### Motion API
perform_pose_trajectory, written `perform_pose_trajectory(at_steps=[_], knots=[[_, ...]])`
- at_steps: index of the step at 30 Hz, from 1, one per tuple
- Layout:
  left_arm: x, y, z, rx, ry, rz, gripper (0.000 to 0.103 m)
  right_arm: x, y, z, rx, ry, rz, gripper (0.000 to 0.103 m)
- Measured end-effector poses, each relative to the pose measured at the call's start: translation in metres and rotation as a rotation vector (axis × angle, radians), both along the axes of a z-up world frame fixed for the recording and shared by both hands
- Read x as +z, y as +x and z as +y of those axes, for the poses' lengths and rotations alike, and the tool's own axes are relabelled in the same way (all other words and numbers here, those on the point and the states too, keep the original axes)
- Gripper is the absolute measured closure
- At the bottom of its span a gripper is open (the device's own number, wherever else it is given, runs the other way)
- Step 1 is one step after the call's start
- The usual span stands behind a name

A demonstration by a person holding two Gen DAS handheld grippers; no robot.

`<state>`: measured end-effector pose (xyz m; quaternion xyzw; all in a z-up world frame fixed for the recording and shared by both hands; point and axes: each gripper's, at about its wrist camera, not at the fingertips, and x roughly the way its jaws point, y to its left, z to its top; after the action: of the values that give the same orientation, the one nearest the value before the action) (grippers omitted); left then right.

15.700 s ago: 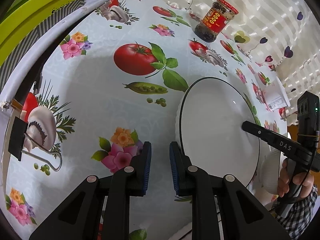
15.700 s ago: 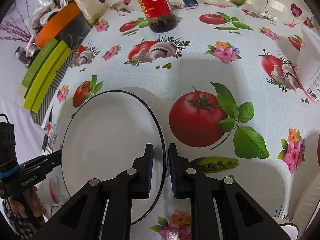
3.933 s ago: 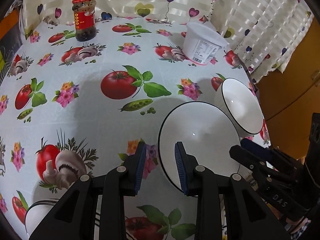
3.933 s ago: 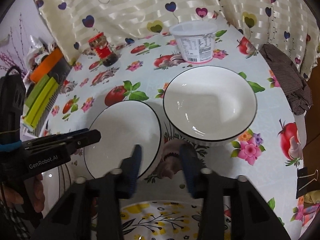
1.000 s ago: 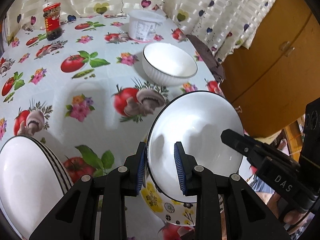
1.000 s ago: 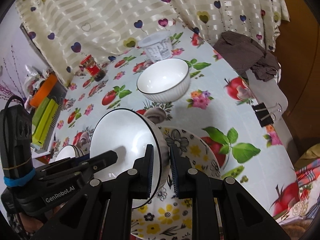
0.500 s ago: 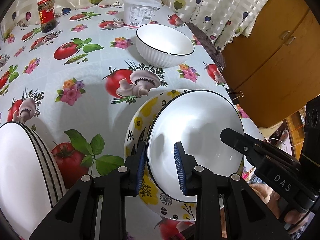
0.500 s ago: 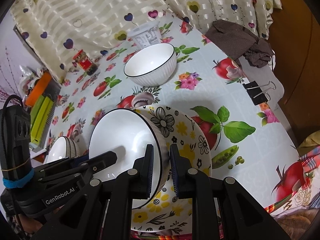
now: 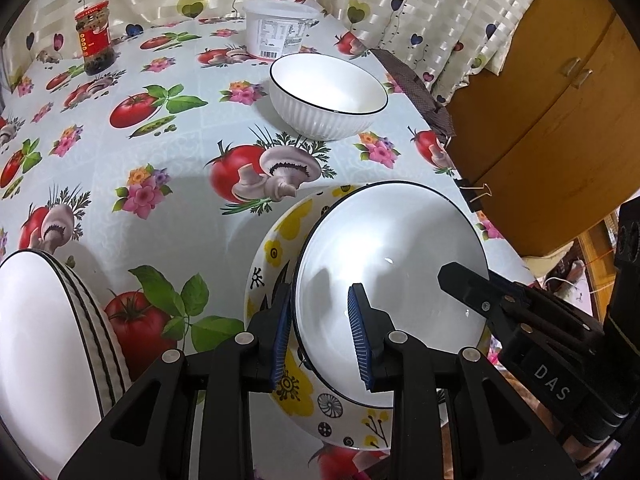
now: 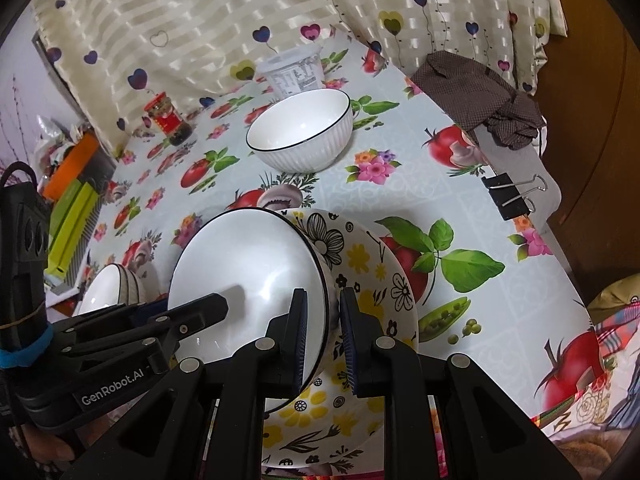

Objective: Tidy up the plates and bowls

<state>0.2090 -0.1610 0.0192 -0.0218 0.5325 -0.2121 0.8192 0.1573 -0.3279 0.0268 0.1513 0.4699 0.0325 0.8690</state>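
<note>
I have the white black-rimmed ceramic bowl (image 9: pixel 394 264) between both tools: my left gripper (image 9: pixel 320 338) straddles its near rim with a fair gap between its blue pads, and my right gripper (image 10: pixel 322 334) is narrowed onto the opposite rim. The bowl sits tilted over the yellow-and-black floral plate (image 10: pixel 372 276), which lies at the near edge of the bench (image 9: pixel 100 152) — a glossy cloth printed with tomatoes, mushrooms and flowers. Farther back a second white ribbed bowl (image 9: pixel 328 96) stands upright, with a white plastic tub (image 9: pixel 278 30) and a red-labelled glass jar (image 9: pixel 94 42) near the heart-print curtain (image 10: pixel 224 12). A stack of white bowls (image 9: pixel 44 340) is at my left. A wooden cabinet (image 9: pixel 560 92) stands to the right — a black binder clip (image 10: pixel 510 196) pins the cloth's edge.
</note>
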Motion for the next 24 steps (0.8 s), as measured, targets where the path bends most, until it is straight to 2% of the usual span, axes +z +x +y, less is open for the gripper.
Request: perform_pose_trajectory(at_steps=[6, 24], knots=[[-0.006, 0.001, -0.003, -0.009, 0.010, 0.016, 0.074, -0.007, 0.003, -0.002, -0.011, 0.019, 0.032, 0.086], [-0.004, -0.008, -0.011, -0.028, 0.023, -0.004, 0.074, -0.009, -0.004, -0.008, -0.019, 0.037, 0.030, 0.086]])
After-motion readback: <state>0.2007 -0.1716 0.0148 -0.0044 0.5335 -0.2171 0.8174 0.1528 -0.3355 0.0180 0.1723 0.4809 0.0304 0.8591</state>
